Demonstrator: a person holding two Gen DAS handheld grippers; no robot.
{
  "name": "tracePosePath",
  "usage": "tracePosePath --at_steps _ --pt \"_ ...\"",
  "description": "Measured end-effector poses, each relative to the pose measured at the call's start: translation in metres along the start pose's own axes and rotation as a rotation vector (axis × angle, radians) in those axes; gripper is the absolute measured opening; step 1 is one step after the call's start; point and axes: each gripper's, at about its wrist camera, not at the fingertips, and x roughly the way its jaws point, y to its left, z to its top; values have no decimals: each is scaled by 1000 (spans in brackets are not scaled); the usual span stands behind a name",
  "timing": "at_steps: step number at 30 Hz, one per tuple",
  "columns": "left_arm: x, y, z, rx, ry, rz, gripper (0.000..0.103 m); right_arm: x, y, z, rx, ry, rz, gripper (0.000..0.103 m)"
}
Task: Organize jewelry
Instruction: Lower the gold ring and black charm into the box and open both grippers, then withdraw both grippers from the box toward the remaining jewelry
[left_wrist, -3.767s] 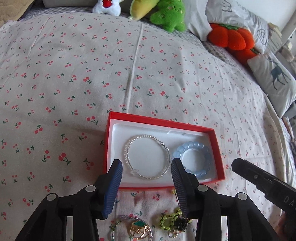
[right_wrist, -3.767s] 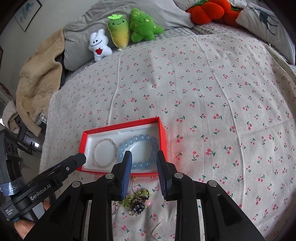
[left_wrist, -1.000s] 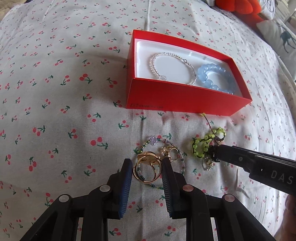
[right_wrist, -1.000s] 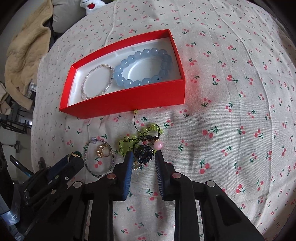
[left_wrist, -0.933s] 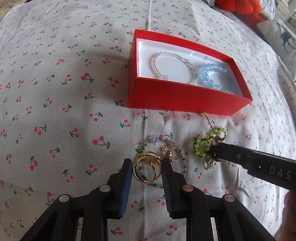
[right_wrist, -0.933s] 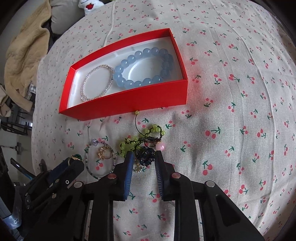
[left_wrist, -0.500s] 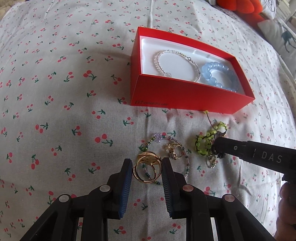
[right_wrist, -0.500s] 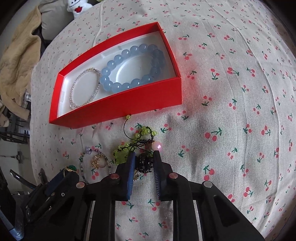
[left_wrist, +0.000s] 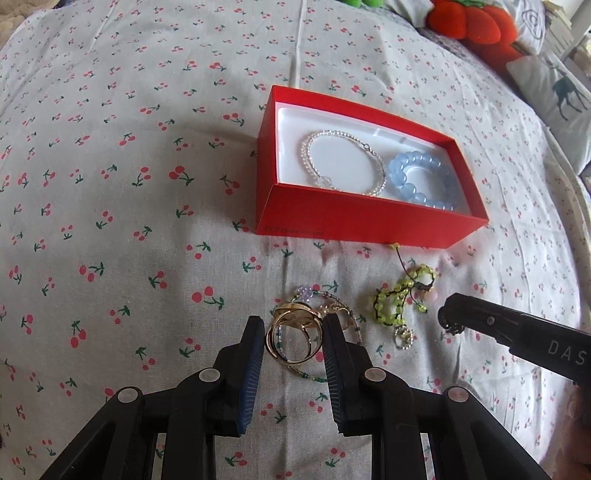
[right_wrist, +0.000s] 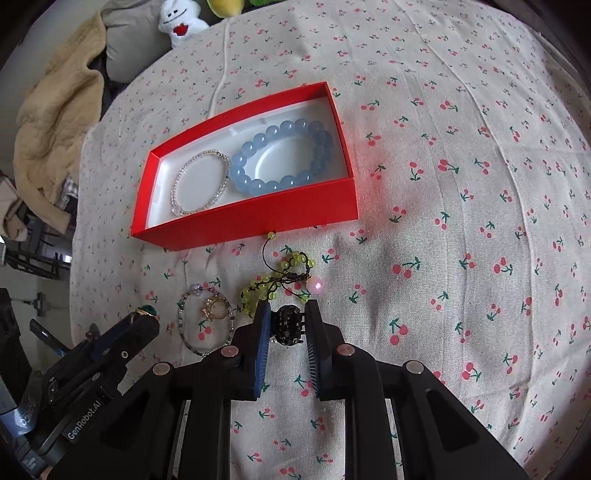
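Nearest, the left tongs (left_wrist: 293, 341) grip the gold ring (left_wrist: 291, 339); the right tongs (right_wrist: 286, 326) clamp the black beaded piece (right_wrist: 286, 326), above the bed (right_wrist: 461, 258). Lift each straight, clearing the tangled green bracelet (right_wrist: 275, 282), before reaching the red box (right_wrist: 258, 218) beyond.

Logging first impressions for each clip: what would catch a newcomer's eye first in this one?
The red box on the cherry-print bedspread stands out, with a blue bead bracelet and a clear bead bracelet lying side by side inside. In front of it, the left gripper brackets a gold ring, while the right gripper pinches a black beaded piece beside a green bead strand.
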Motion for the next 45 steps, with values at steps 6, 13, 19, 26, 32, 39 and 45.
tracePosePath --at_steps 6,13,19,26,32,39,45 --pt "-11 -3 11 10 -57 -25 26 -27 -1 5 -9 -93 18 20" --pt "-11 -17 32 42 -122 -70 26 -34 5 24 -18 -177 53 20" --pt "0 -27 49 62 -161 -103 26 -32 3 41 -43 -222 48 20" --pt "19 -32 62 60 -170 -105 26 -17 -2 57 -44 -229 63 20" --pt "40 -32 68 42 -145 -79 26 -4 -1 63 -49 -214 38 20" --pt "42 -33 70 41 -150 -83 27 0 -4 67 -53 -218 36 20" --pt "40 -29 71 28 -126 -103 32 -4 -7 67 -44 -210 64 22"
